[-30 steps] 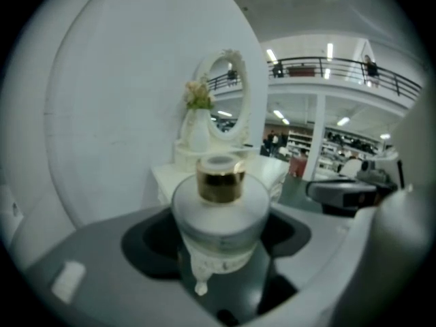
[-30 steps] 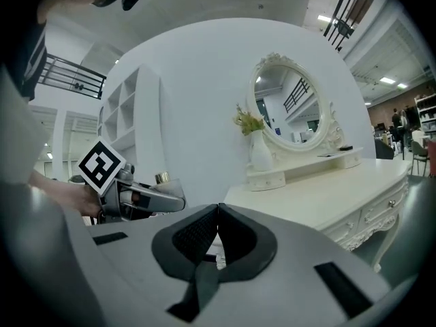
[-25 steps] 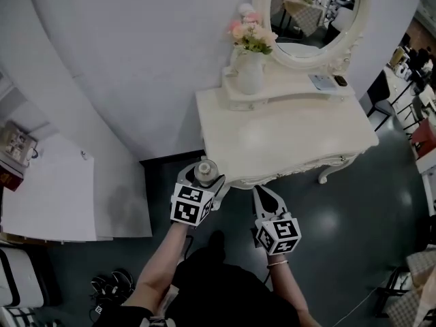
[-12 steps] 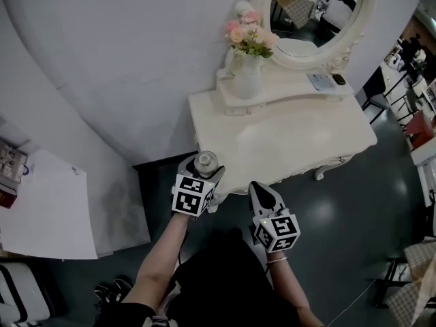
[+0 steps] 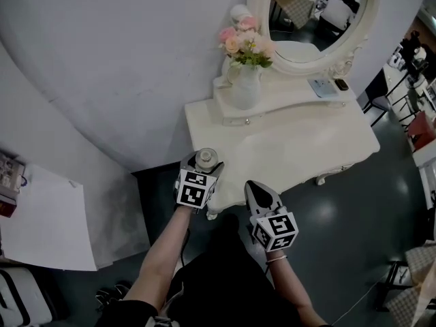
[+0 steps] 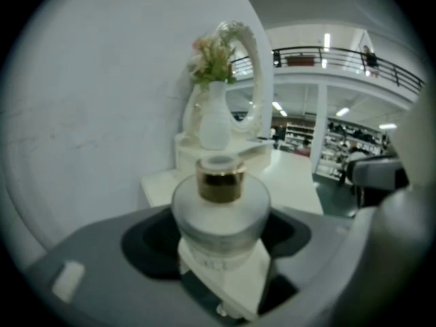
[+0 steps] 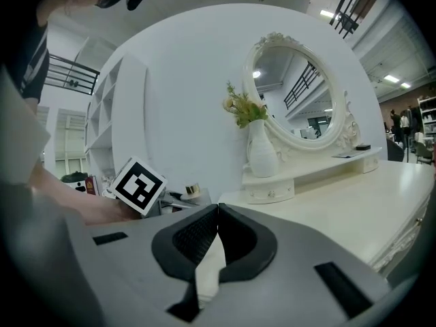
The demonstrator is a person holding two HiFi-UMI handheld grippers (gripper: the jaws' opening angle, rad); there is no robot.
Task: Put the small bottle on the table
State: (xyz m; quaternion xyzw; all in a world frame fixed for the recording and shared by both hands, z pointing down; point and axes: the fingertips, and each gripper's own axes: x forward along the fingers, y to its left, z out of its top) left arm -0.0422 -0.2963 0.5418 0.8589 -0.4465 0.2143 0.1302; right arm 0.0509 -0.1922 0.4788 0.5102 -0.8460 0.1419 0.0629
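A small frosted bottle (image 6: 219,213) with a gold collar stands upright between the jaws of my left gripper (image 5: 204,167), which is shut on it. In the head view the bottle (image 5: 206,158) hangs at the near left corner of the cream dressing table (image 5: 300,142), by its edge. My right gripper (image 5: 257,195) is shut with nothing in it, in front of the table's near edge. In the right gripper view the jaws (image 7: 216,231) meet, and the left gripper's marker cube (image 7: 138,185) and the bottle's gold collar (image 7: 192,190) show at the left.
A white vase of pink flowers (image 5: 245,80) stands on the table's raised back shelf under an oval mirror (image 5: 313,12). A dark phone and a card (image 5: 327,85) lie on that shelf's right end. A curved grey wall (image 5: 122,80) runs on the left.
Both grippers have moved slightly forward toward the table; the bottle stays held in the left gripper, now at the table's near left corner.
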